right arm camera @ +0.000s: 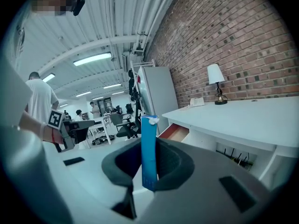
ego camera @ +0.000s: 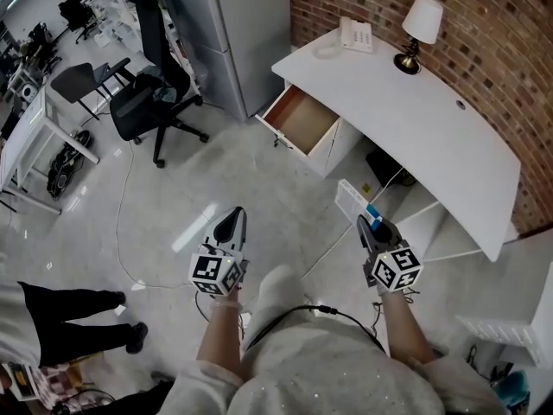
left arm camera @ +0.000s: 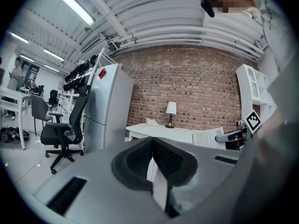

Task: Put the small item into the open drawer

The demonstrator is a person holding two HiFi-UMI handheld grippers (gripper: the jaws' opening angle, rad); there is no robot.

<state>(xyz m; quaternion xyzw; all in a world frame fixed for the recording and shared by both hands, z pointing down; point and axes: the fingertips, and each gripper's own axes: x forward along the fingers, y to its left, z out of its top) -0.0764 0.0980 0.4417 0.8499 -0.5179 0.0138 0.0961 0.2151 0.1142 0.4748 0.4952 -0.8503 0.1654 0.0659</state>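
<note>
Currently — small blue item (right arm camera: 148, 139): slim stick, likely light, stiff, smooth; pinched upright near its lower end by right gripper (right arm camera: 148, 166) fingers — low hold may let it tilt; left gripper (left arm camera: 153, 160) fingers pressed together, empty; open drawer (ego camera: 300, 118) far, well apart.

The brick wall (ego camera: 484, 33) is rough and matt. The white surface (ego camera: 406, 119) is smooth and matt, and its open drawer (ego camera: 302, 118) looks like brown wood inside. The pale floor (ego camera: 259, 188) is polished and glossy. The right gripper (ego camera: 370, 225) is pale matt plastic with dark ribbed fingers (right arm camera: 170, 164); the small blue item (right arm camera: 149, 153) looks smooth and faintly shiny.
</note>
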